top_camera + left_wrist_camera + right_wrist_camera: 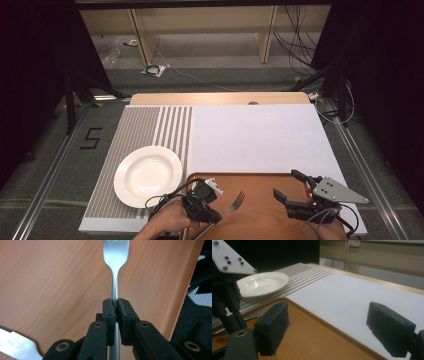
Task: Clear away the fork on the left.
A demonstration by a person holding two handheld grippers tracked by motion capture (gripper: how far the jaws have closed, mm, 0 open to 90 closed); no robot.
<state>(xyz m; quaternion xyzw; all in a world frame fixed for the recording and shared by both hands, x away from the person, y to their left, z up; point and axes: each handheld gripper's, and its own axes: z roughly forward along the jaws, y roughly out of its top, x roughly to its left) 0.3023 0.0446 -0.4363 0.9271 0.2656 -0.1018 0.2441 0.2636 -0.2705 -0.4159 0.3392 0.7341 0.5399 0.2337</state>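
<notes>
left gripper: you hold it low over the near left part of the tray, its fingers clenched on the neck of the fork.
fork: it sits pinched between the two black pads just below its head, tines pointing away from you, handle running back under the gripper; in the high view it lies aslant above the tray, tines toward the middle.
right gripper: you keep it over the near right part of the tray, fingers released and set wide apart, nothing between them.
tray: brown wood-look, lying at the near edge of the bench, partly on the white mat.
plate: white and bare, resting on the striped mat just left of the tray.
second utensil: a silvery piece at the lower left of the left gripper view, lying on the tray; what kind it is you cannot tell.
bench: light wood, covered by the white mat and the striped mat.
</notes>
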